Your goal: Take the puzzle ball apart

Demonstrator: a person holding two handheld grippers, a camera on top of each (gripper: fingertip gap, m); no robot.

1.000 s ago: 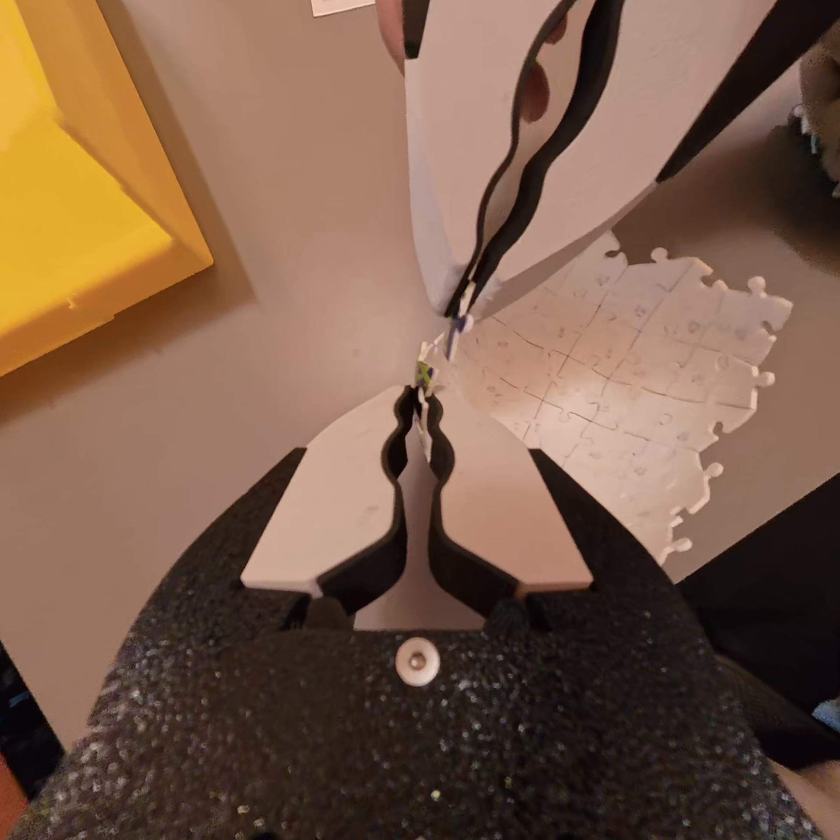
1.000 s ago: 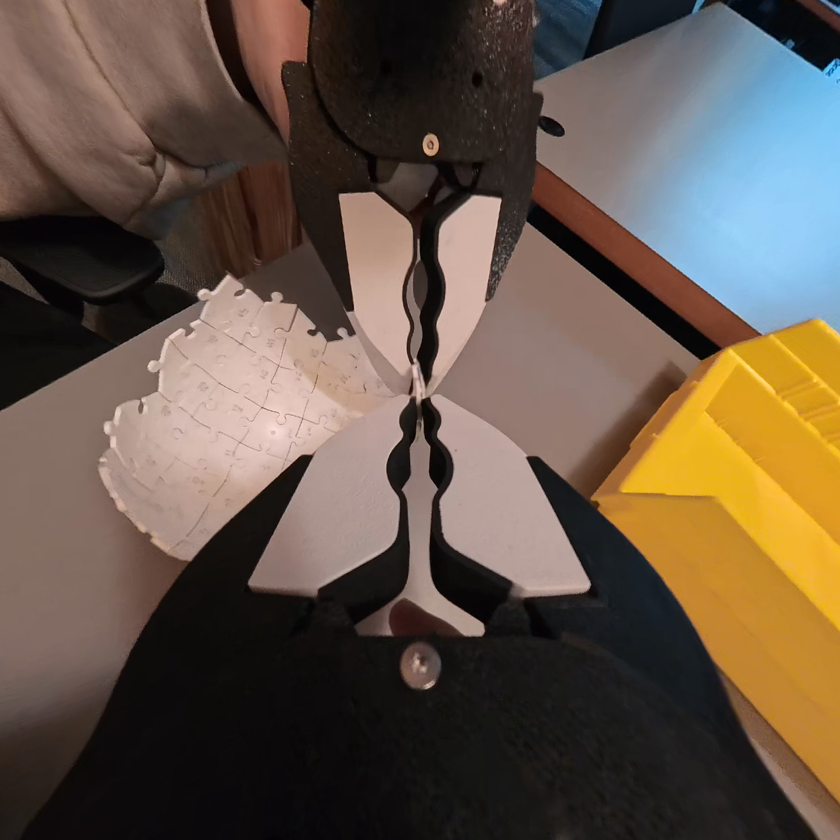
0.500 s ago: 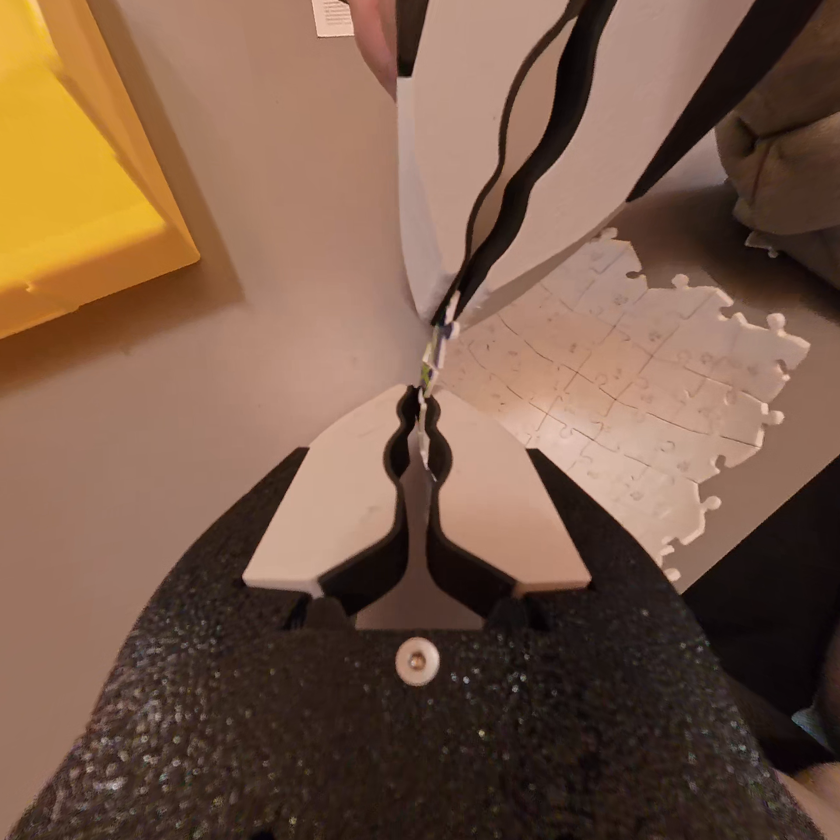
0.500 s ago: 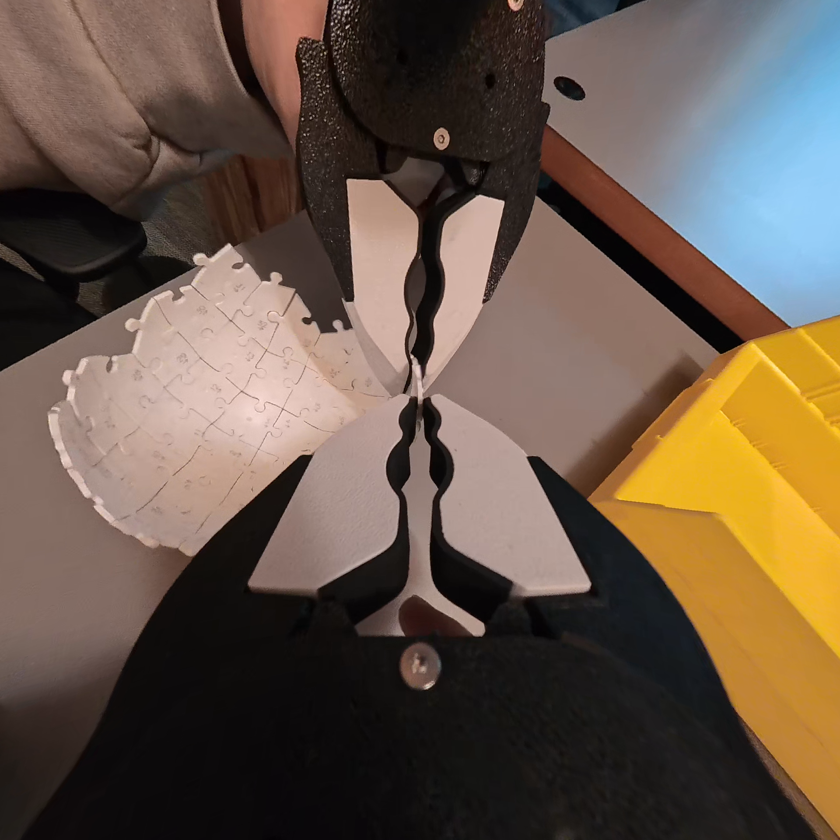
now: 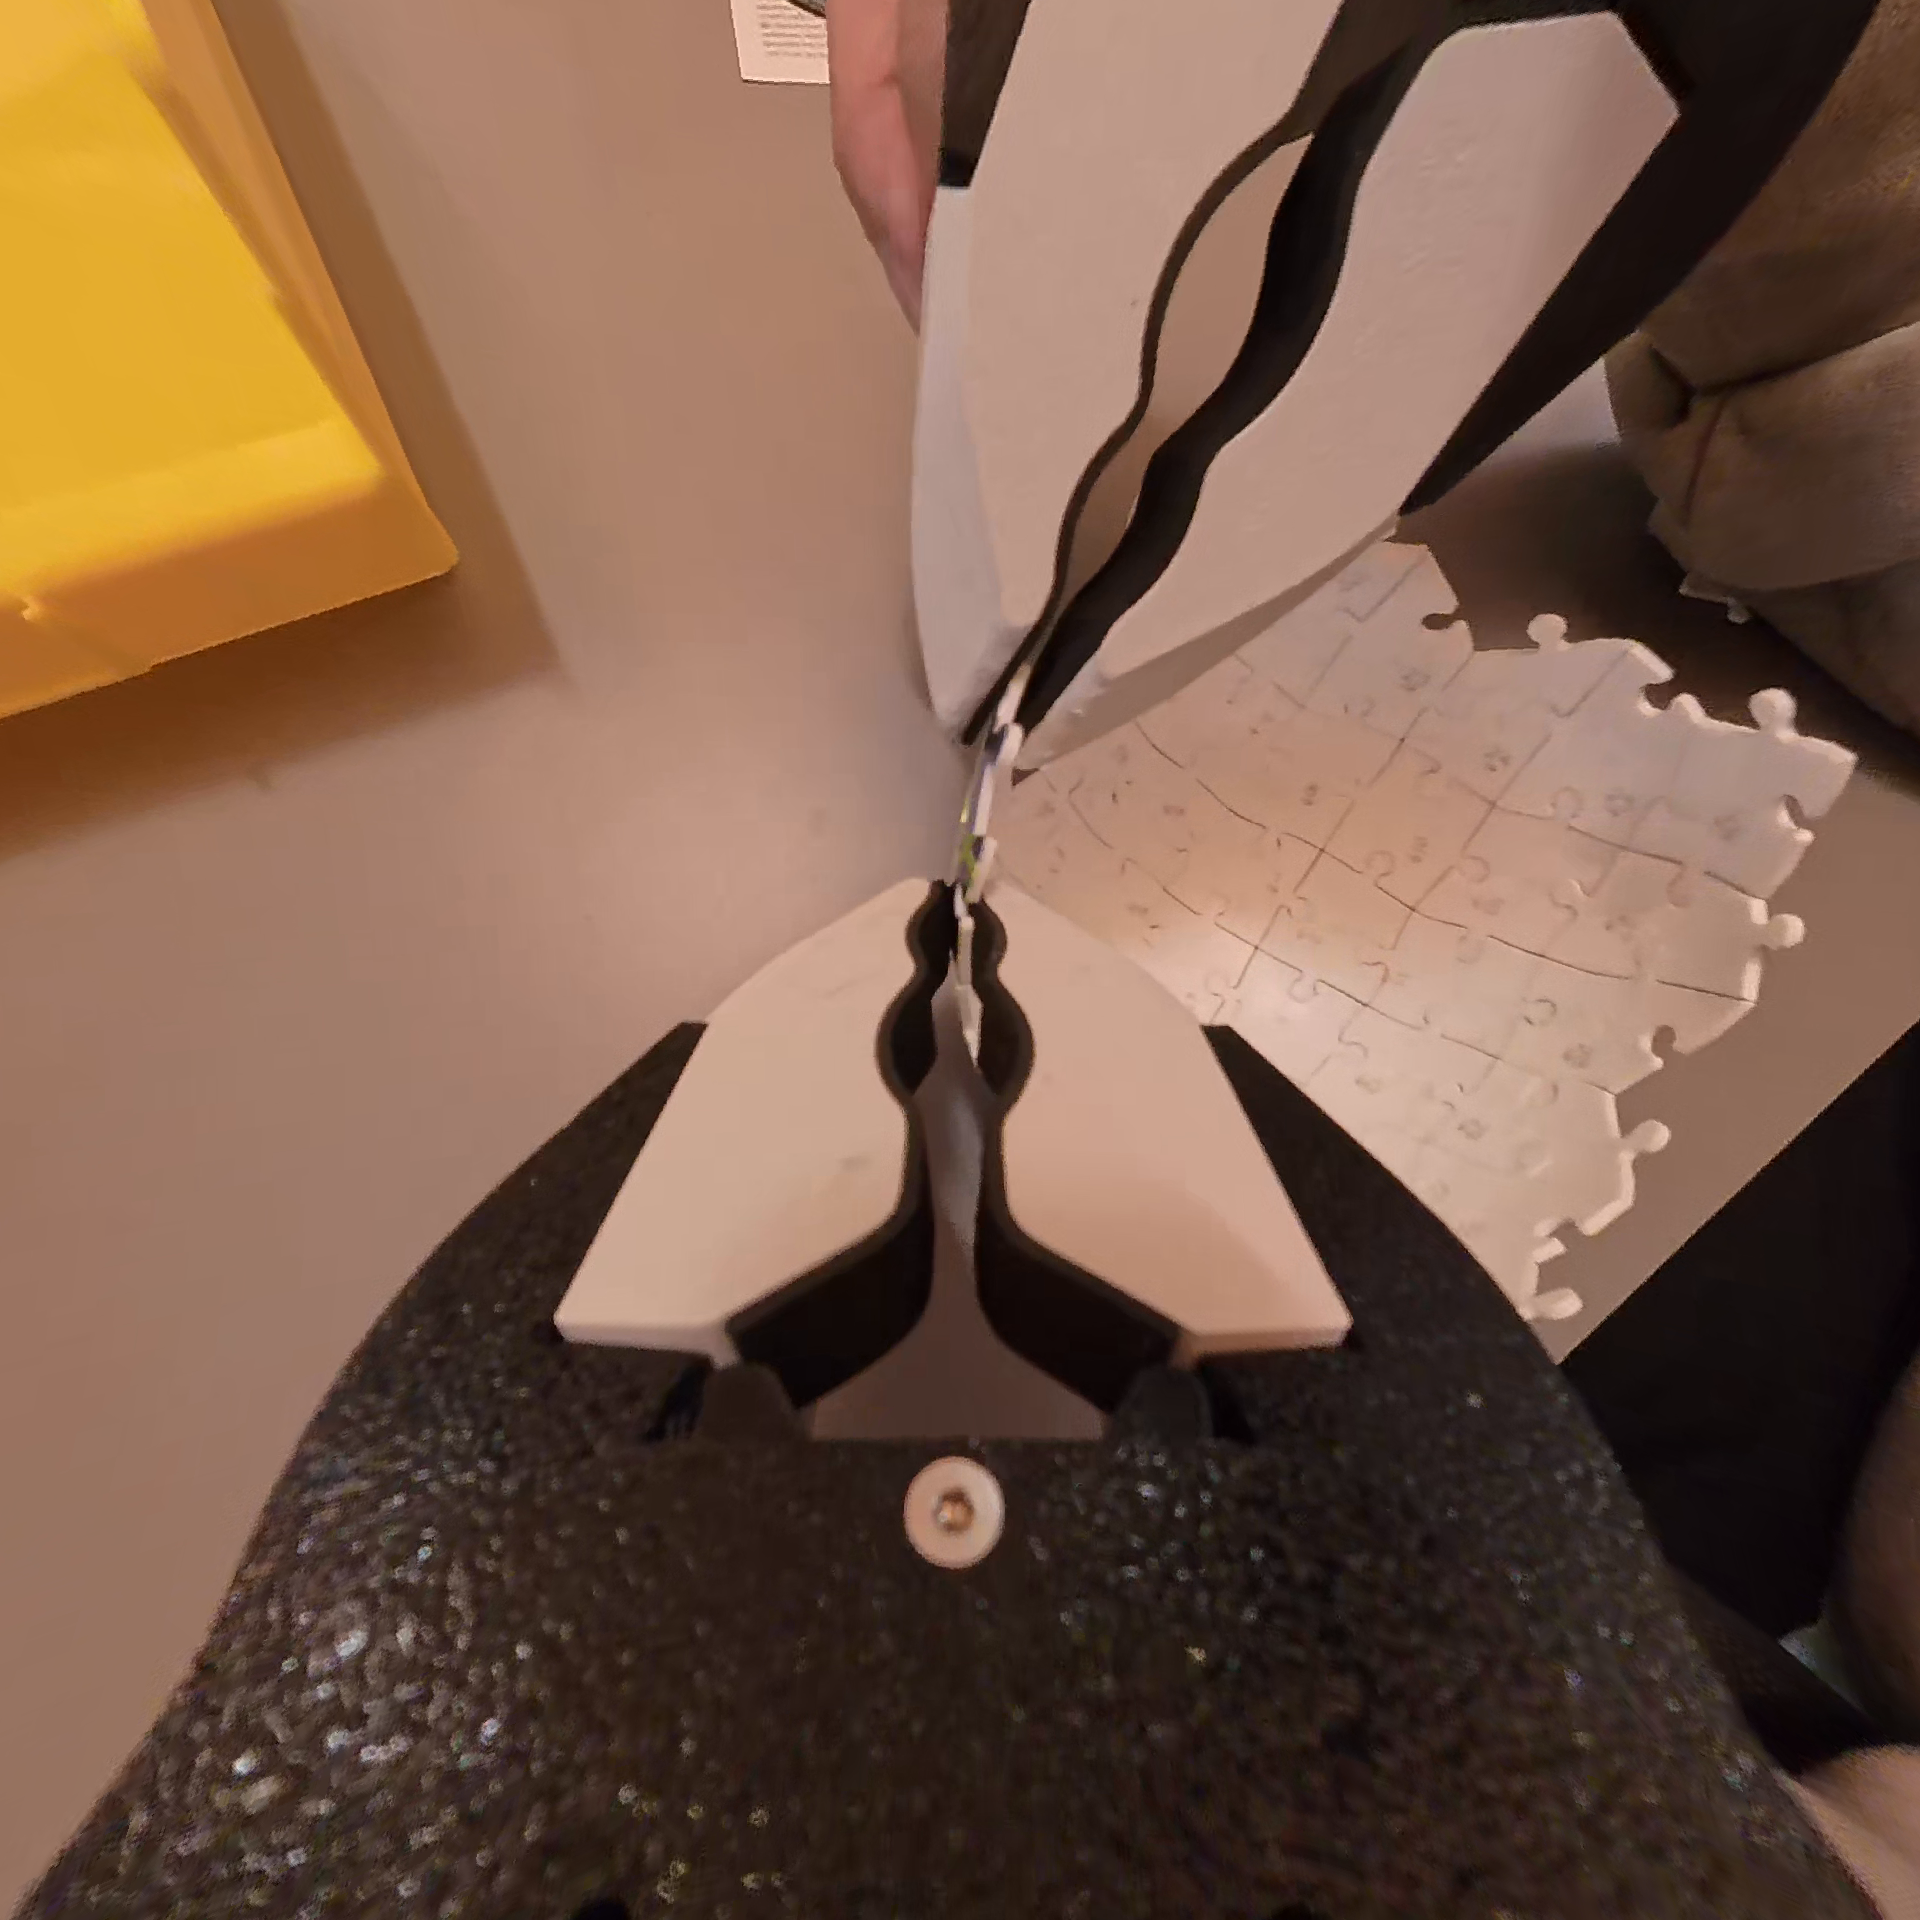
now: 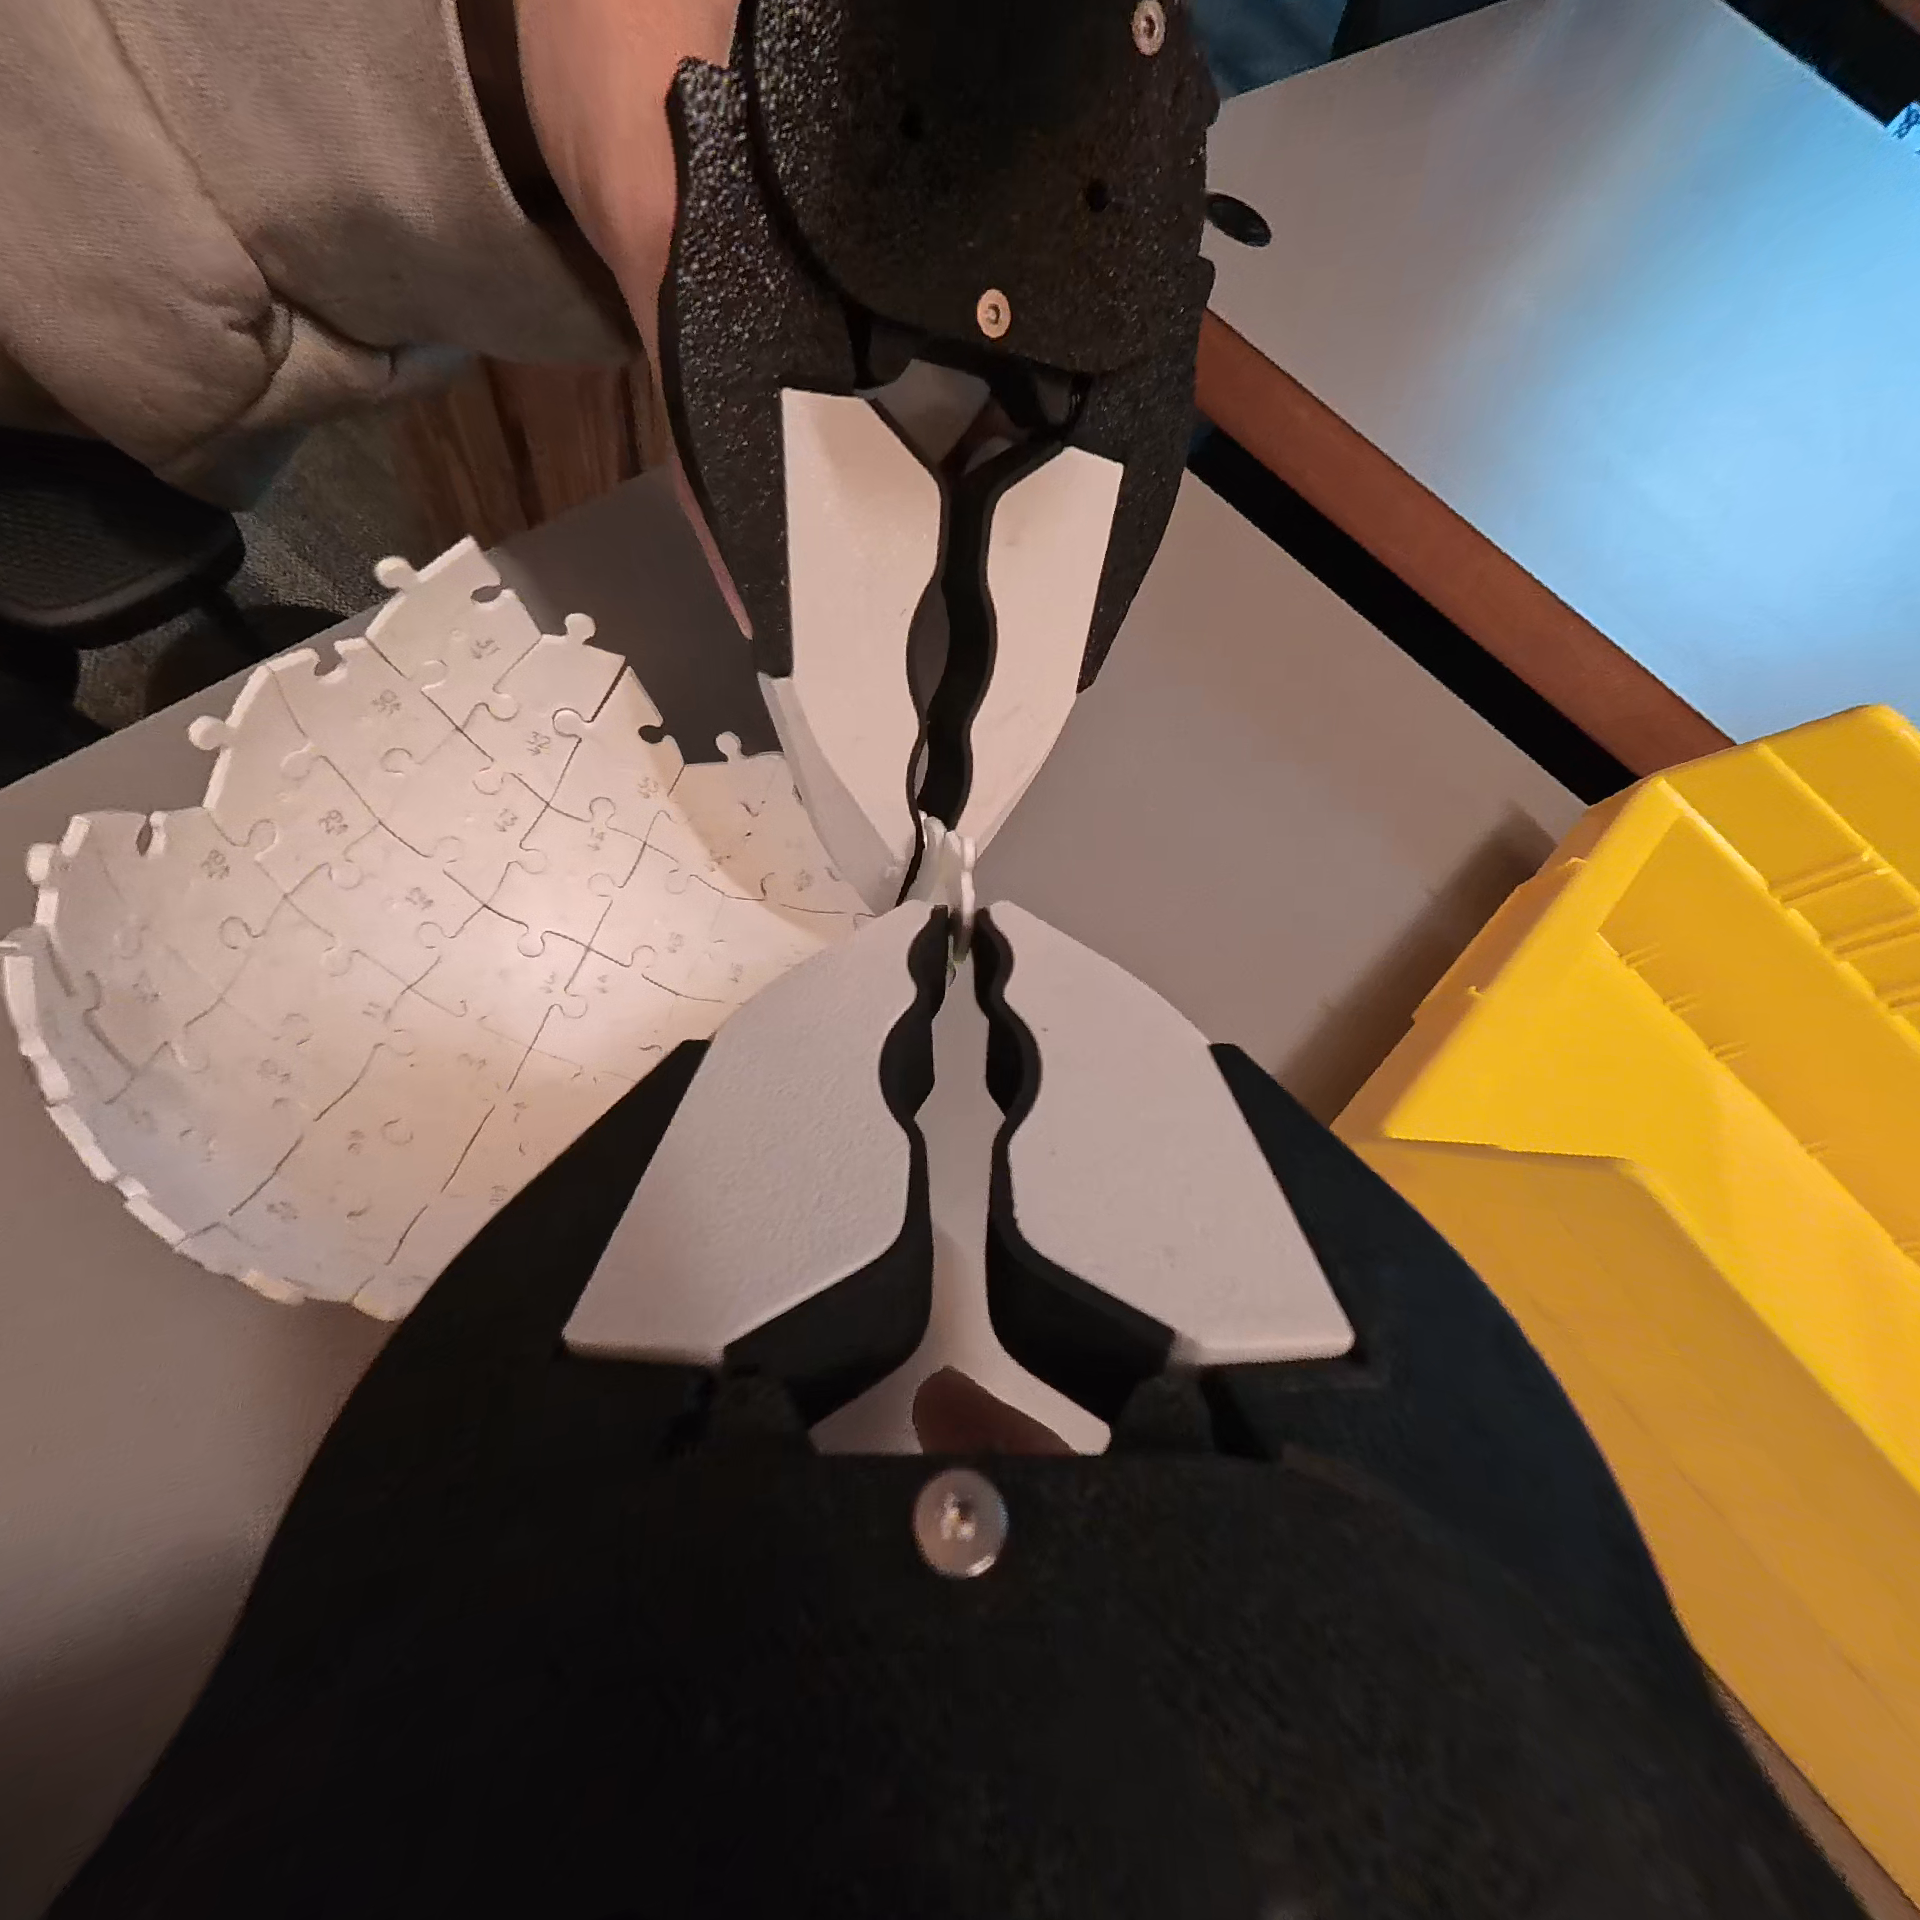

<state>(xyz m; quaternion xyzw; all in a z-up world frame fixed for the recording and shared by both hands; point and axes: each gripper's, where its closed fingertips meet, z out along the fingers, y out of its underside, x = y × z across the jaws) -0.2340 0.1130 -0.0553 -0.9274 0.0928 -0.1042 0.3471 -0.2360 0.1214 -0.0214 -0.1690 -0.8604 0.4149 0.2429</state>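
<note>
My left gripper [image 5: 961, 906] and my right gripper [image 6: 961, 925] meet tip to tip above the table. Both are shut on a short strip of small puzzle pieces [image 5: 977, 821] that spans the gap between their tips; it shows white in the right wrist view [image 6: 951, 862]. The right gripper [image 5: 1003, 717] comes in from the top of the left wrist view, and the left gripper [image 6: 925, 844] from the top of the right wrist view. A large curved shell of the puzzle ball [image 6: 364, 987] lies on the table, white inside up, just beside the tips [image 5: 1455, 883].
A yellow plastic bin [image 6: 1662, 1039] stands close on the side away from the shell; it also shows in the left wrist view [image 5: 156, 416]. The grey table [image 5: 623, 520] ends just behind the shell. A person's sleeve [image 6: 260, 208] is beyond that edge.
Both grippers stay shut and tip to tip on the pieces. The views have drifted a little, so more of the shell shows on its side of each frame.
</note>
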